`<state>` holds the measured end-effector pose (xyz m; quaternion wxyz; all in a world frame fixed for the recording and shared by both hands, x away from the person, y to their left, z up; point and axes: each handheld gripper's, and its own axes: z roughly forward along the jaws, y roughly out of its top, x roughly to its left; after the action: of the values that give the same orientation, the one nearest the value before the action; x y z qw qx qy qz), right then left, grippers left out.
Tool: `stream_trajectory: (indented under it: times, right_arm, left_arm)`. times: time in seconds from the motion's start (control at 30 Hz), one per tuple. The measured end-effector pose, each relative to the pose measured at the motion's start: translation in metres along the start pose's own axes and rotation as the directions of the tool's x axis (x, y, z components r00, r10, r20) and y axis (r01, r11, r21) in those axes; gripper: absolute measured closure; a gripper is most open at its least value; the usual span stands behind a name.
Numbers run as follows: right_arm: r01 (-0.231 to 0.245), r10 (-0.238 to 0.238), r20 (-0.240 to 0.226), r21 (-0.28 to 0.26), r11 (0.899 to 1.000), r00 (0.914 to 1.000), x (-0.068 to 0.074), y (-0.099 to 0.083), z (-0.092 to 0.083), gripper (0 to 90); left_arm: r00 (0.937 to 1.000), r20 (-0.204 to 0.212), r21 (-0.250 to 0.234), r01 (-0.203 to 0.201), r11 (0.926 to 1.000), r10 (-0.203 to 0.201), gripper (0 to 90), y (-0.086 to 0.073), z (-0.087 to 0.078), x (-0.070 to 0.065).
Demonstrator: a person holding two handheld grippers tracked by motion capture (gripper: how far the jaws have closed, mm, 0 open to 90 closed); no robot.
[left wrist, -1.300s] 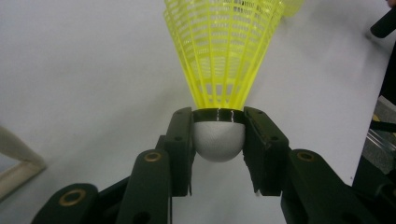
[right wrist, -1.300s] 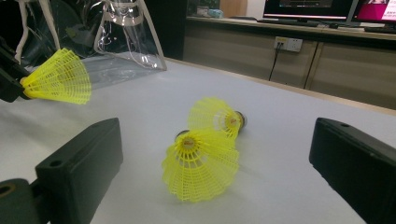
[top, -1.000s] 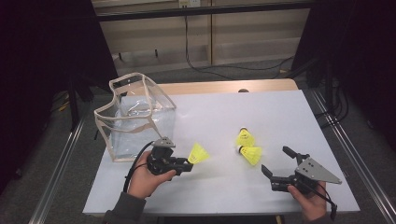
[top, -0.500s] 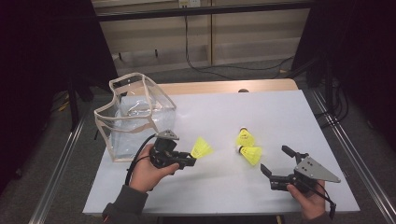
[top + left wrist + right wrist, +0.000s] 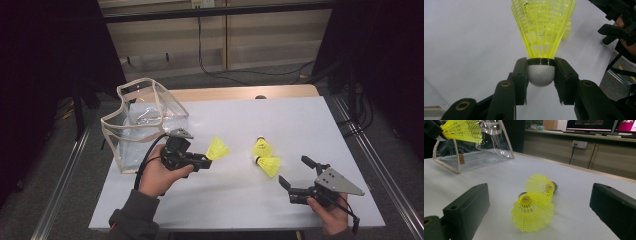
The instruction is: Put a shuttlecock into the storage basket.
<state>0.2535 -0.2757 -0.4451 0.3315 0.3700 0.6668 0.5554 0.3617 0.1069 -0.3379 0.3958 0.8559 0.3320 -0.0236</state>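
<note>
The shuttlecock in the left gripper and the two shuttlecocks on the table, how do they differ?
The held shuttlecock is clamped by its white cork in the left gripper and is off the table; the two loose shuttlecocks lie on the white table, gripped by nothing. The held one is alone beside the clear pouch; the loose ones lie next to each other before the open right gripper. All have yellow mesh skirts.

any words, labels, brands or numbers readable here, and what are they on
No text can be read.
Small orange tag on the clear pouch: print, if any, too small to tell.
Red-and-yellow mark inside the nearer shuttlecock lying on the table: blurred.
Monitor screens in the background: content too blurred.
Shuttlecock in the left tool: no visible print.
</note>
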Motion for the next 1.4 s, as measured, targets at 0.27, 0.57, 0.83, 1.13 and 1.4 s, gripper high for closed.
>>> stream_trajectory:
  times: [0.27,0.57,0.83,1.13,1.4]
  right_arm:
    - [-0.001,0.001,0.000,-0.001,1.000,1.0000,0.000,0.000,0.000,2.5]
    - [0.000,0.000,-0.001,-0.002,1.000,1.0000,0.000,0.000,0.000,2.5]
    - [0.001,-0.001,-0.001,-0.005,1.000,1.0000,-0.001,0.000,-0.001,2.5]
    - [0.001,-0.001,0.000,-0.007,1.000,1.0000,-0.001,0.000,0.000,2.5]
    - [0.000,0.000,-0.004,-0.006,1.000,1.0000,-0.001,0.000,0.000,2.5]
  left_arm:
    - [0.9996,-0.009,0.005,0.026,0.9997,-0.026,65.0,0.013,-0.005,0.002]
    - [0.9993,-0.008,0.013,0.037,0.9992,-0.037,65.0,0.025,-0.011,0.000]
    - [0.9980,0.003,0.020,0.064,0.9978,-0.064,65.0,0.034,-0.016,0.005]
    - [0.9974,-0.010,0.018,0.071,0.9973,-0.071,65.0,0.042,-0.021,0.006]
    - [0.9974,-0.021,0.033,0.069,0.9970,-0.069,65.0,0.049,-0.025,0.008]
